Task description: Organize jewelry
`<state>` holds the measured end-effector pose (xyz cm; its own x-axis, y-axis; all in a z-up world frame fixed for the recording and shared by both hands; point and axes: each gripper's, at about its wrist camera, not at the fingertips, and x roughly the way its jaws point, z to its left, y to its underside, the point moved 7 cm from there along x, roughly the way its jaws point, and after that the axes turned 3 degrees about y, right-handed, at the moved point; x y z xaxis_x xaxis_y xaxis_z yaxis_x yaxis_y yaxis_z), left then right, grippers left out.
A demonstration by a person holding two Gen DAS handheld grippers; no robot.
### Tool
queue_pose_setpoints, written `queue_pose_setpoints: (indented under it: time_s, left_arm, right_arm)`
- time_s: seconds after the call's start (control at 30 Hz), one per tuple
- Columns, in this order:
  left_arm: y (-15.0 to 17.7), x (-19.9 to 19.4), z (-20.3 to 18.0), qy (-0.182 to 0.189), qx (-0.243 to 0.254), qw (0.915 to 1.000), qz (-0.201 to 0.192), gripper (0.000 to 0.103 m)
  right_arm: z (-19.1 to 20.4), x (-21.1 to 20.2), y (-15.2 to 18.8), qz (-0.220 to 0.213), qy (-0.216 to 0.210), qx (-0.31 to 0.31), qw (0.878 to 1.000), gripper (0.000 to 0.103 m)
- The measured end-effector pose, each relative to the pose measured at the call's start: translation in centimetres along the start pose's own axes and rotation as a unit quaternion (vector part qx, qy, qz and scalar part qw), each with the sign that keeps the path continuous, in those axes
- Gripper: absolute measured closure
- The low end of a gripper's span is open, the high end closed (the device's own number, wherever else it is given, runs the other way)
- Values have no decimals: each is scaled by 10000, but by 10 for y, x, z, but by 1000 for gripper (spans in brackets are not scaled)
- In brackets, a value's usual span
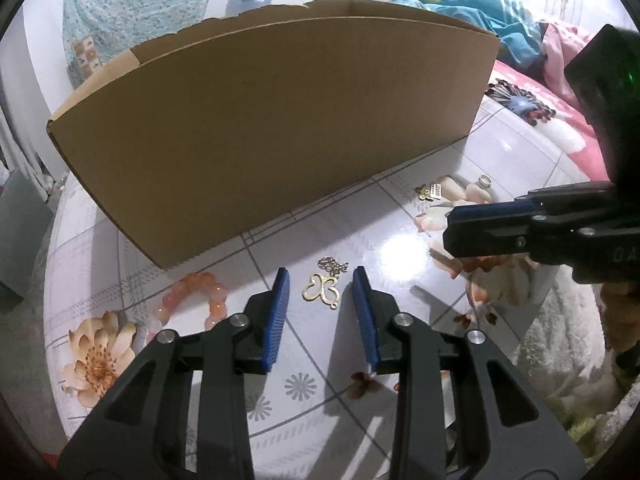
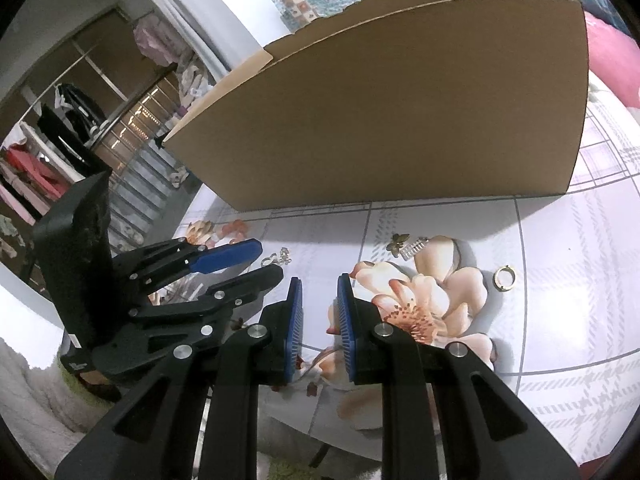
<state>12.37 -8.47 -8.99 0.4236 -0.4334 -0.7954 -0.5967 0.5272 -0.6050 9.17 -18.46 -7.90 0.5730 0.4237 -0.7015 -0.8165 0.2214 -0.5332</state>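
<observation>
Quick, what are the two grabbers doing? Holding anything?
Left gripper: jaws open around the gold butterfly pendant, not gripping.
Right gripper: jaws slightly open, empty.

Matt cardboard box (image 1: 280, 120); glossy tablecloth (image 1: 400, 240); shiny gold metal pendant (image 1: 322, 290); ribbed fingers (image 1: 280, 312).

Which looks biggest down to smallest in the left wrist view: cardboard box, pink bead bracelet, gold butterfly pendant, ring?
1. cardboard box
2. pink bead bracelet
3. gold butterfly pendant
4. ring
The ring lies farther from the camera, so it may look smaller than it is.
</observation>
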Motion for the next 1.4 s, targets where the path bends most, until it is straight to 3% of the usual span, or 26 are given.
queue_pose_setpoints:
  time_s: [0.13, 0.73, 0.9, 1.07, 1.33, 1.37, 1.4]
  left_arm:
    - [-1, 1, -7, -34, 130, 9999, 7, 87]
    - [7, -21, 3, 6, -35, 9999, -120, 88]
    - [5, -39, 21, -129, -256, 9990, -350, 88]
    - [5, -50, 33, -144, -404, 9977, -530, 88]
    - [12, -54, 46, -9, -593, 9958, -696, 88]
    - [13, -54, 47, -2, -609, 9956, -717, 88]
    - [13, -55, 49, 11, -620, 9954, -727, 88]
  right_arm:
    - [-3, -1, -1, -3, -7, 17, 10000, 84]
    - [5, -11, -8, -170, -48, -144, 9997, 84]
    - [33, 2, -17, -201, 13, -831, 9963, 84]
    - [56, 31, -16, -59, 494, -1720, 9838, 84]
    - [62, 53, -12, 186, 1055, -2306, 9671, 85]
    - [62, 53, -12, 176, 1077, -2322, 9665, 87]
    - [62, 53, -13, 192, 1083, -2326, 9663, 95]
